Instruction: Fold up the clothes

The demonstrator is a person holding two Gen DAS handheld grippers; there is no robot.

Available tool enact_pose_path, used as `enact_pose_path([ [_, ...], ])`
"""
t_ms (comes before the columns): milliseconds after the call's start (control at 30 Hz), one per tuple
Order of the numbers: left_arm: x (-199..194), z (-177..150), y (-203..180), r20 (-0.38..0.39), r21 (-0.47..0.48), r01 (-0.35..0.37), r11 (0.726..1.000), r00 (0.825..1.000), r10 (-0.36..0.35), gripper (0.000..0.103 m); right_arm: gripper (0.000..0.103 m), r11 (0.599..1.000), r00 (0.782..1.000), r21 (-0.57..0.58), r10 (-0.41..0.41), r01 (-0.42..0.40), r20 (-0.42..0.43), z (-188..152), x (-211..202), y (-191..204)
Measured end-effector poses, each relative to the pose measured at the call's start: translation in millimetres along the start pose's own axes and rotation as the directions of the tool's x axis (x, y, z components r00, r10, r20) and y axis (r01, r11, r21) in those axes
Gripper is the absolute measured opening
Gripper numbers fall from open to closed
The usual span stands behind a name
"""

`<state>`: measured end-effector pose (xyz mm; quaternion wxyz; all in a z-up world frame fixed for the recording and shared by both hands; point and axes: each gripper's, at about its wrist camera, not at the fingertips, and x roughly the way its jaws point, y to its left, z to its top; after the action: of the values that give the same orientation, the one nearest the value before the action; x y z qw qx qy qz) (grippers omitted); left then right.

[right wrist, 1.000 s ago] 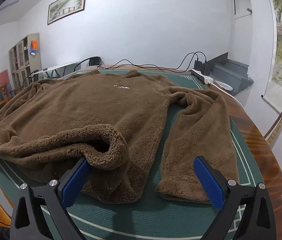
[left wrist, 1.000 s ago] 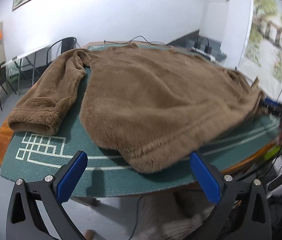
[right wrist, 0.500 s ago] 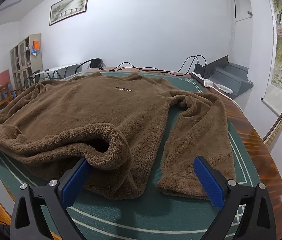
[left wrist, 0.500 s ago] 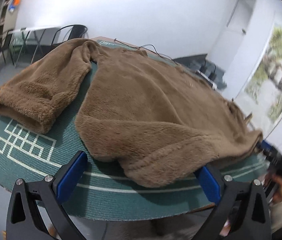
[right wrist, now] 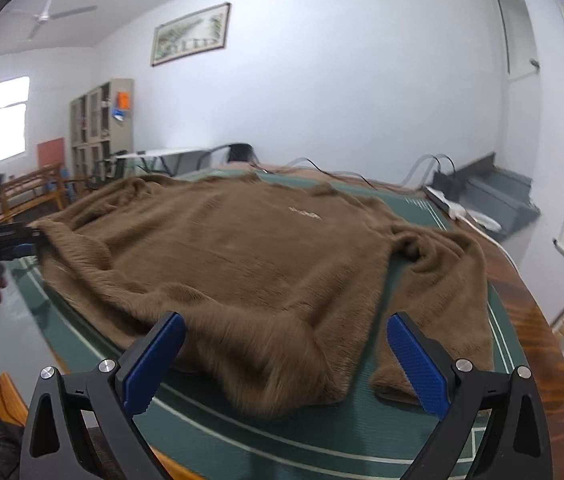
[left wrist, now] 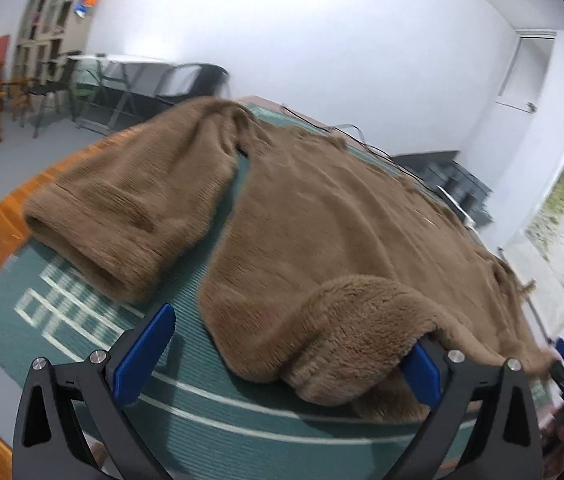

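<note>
In the left wrist view the left claw (left wrist: 282,356) stands wide, its two blue pads far apart. The near hem of the brown fleece sweater (left wrist: 346,240) bulges up in a thick roll between them, and the roll lies against the right-hand pad (left wrist: 420,372), hiding part of it; the left-hand pad is bare, over the green mat (left wrist: 185,396). The claw is not closed on the fabric.

In the right wrist view the right claw (right wrist: 286,360) is also spread wide. The other hem corner of the sweater (right wrist: 241,256) sags between its fingers, with the fleece just beside the left-hand pad (right wrist: 153,360); whether it touches is hard to tell through the blur. The right-hand pad stands in front of the cuff of the right sleeve (right wrist: 454,300).

The sweater lies spread flat, front up, over the green mat on the wooden tabletop (right wrist: 538,344), its collar at the far side and small pale lettering on the chest. The right sleeve runs down alongside the body toward the near edge. In the left wrist view the other sleeve (left wrist: 133,208) lies out to the left, apart from the body, its open cuff near the white line pattern on the mat.

At the far edge, cables (right wrist: 322,168) trail across the tabletop. Beyond stand chairs, a cabinet (right wrist: 101,124) and a framed picture (right wrist: 189,38) on the white wall.
</note>
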<state>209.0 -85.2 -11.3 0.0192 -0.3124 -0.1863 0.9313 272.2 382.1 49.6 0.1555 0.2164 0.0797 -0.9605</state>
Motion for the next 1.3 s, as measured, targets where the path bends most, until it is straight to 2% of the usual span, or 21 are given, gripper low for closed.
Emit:
enact_pose_path([
  [167, -21.6, 16.4, 4.7, 0.081, 0.016, -0.085, 0.996, 0.993, 0.083, 0.103, 0.102, 0.999, 1.0, -0.026, -0.026, 0.026, 0.001, 2.9, -4.4, 8.0],
  [333, -48.7, 28.0, -7.8, 0.158, 0.069, -0.076, 0.995, 0.985, 0.064, 0.103, 0.102, 0.997, 1.0, -0.079, 0.019, -0.017, 0.024, 1.9, -11.3, 31.1],
  [467, -55.7, 29.1, -18.3, 0.178, 0.122, -0.088, 0.989, 0.982, 0.065, 0.103, 0.102, 0.969, 1.0, -0.247, 0.01, -0.007, 0.013, -5.8, -8.1, 71.0],
  [600, -54.9, 26.1, -11.8, 0.158, 0.109, -0.092, 0.99, 0.985, 0.075, 0.103, 0.102, 0.923, 0.999, -0.384, -0.019, 0.004, -0.037, -21.5, 4.2, 102.0],
  [633, -54.6, 26.3, -10.1, 0.153, 0.098, -0.091, 0.991, 0.985, 0.075, 0.103, 0.102, 0.915, 0.998, -0.403, -0.043, 0.02, -0.048, -25.0, 7.8, 104.8],
  [733, -56.6, 25.6, -5.0, 0.159, 0.087, -0.106, 0.991, 0.983, 0.091, 0.103, 0.102, 0.886, 0.981, -0.438, -0.191, 0.156, -0.037, -31.6, 18.0, 101.3],
  [833, -52.6, 20.5, -2.7, 0.149, 0.097, -0.123, 0.988, 0.983, 0.107, 0.103, 0.102, 0.846, 0.934, -0.424, -0.356, 0.323, 0.001, -34.8, 16.9, 84.2],
  [867, -49.8, 18.3, -2.1, 0.14, 0.1, -0.124, 0.987, 0.984, 0.109, 0.103, 0.098, 0.848, 0.924, -0.394, -0.382, 0.354, 0.008, -34.7, 10.6, 76.0],
  [933, -44.3, 13.9, -1.0, 0.12, 0.106, -0.125, 0.986, 0.986, 0.112, 0.103, 0.063, 0.861, 0.917, -0.347, -0.399, 0.372, -0.004, -34.4, -1.4, 62.3],
  [967, -41.6, 11.7, -0.4, 0.11, 0.11, -0.126, 0.986, 0.987, 0.113, 0.103, 0.032, 0.866, 0.915, -0.331, -0.403, 0.375, -0.017, -34.6, -6.4, 56.1],
  [1000, -38.9, 9.5, 0.2, 0.1, 0.113, -0.126, 0.986, 0.988, 0.115, 0.103, 0.02, 0.868, 0.914, -0.33, -0.404, 0.372, -0.032, -36.1, -9.1, 52.8],
  [1067, -34.4, 4.1, 1.7, 0.081, 0.122, -0.129, 0.984, 0.99, 0.119, 0.103, 0.012, 0.868, 0.918, -0.354, -0.393, 0.347, -0.063, -40.8, -10.4, 53.3],
  [1167, -27.0, -7.2, 1.1, 0.066, 0.164, -0.164, 0.973, 0.986, 0.155, 0.103, 0.009, 0.88, 0.927, -0.358, -0.364, 0.312, -0.087, -43.6, -8.7, 55.5],
  [1300, -28.2, -16.8, 11.3, 0.085, 0.211, -0.251, 0.945, 0.967, 0.238, 0.103, 0.008, 0.909, 0.935, -0.303, -0.335, 0.287, -0.117, -42.8, -12.5, 44.7],
])
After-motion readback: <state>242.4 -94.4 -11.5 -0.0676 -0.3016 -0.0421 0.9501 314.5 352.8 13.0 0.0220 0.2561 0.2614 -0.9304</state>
